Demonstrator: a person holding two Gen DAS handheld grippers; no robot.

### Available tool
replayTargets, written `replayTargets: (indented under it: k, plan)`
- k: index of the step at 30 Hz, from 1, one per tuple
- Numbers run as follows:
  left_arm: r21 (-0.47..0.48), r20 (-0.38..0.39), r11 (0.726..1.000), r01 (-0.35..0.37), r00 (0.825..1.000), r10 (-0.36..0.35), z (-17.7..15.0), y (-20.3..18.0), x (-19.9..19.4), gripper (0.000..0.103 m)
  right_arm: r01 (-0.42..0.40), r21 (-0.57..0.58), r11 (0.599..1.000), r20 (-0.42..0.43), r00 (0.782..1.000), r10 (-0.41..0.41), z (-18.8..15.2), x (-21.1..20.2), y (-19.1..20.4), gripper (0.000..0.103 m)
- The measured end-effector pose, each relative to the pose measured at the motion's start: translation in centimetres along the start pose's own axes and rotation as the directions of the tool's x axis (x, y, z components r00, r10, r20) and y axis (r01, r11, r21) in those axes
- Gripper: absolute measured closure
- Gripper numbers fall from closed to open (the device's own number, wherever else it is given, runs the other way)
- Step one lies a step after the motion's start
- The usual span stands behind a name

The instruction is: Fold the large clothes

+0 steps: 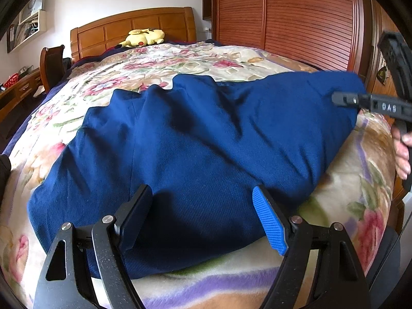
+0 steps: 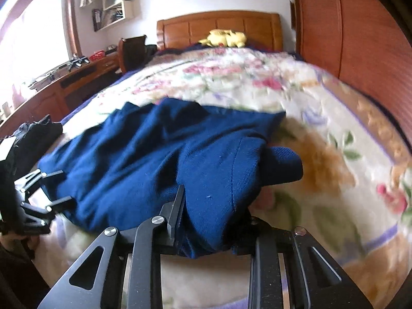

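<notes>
A large dark blue garment lies spread and wrinkled across the floral blanket on the bed. My left gripper is open, its black and blue pads hovering over the garment's near edge with cloth below them but nothing pinched. In the right wrist view the left gripper sits at the garment's left side. My right gripper is shut on a bunched fold of the blue garment, which drapes over and hides its right finger. Seen from the left wrist, the right gripper holds the garment's right corner raised off the blanket.
A yellow plush toy rests by the wooden headboard. A slatted wooden wardrobe stands along the right of the bed. A desk and chair stand to the left. A dark cloth pile lies at the bed's left edge.
</notes>
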State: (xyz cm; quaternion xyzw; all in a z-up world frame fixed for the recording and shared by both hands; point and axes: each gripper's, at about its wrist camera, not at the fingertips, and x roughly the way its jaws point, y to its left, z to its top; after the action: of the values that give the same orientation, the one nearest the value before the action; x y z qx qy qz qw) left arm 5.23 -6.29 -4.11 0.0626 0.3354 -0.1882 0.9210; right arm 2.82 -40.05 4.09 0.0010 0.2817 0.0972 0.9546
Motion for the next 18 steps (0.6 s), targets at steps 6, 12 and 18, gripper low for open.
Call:
replayTargets:
  k: [6,12,18]
  plan:
    - [-0.021,0.024,1.0,-0.002,1.0,0.002,0.2,0.8,-1.2,0.022,-0.001,-0.063,0.998,0.033,0.999,0.003,1.5,-0.6,1.4,0.076]
    - [-0.061,0.062,0.998,-0.012,0.998,0.015,0.1,3.0,-3.0,0.022,-0.006,-0.144,0.99,0.064,0.998,0.015,2.6,-1.0,4.0,0.077]
    - [-0.095,0.109,0.995,-0.034,0.993,0.044,-0.2,5.5,-5.3,0.022,-0.027,-0.223,0.974,0.079,0.996,0.046,3.9,-0.7,7.3,0.078]
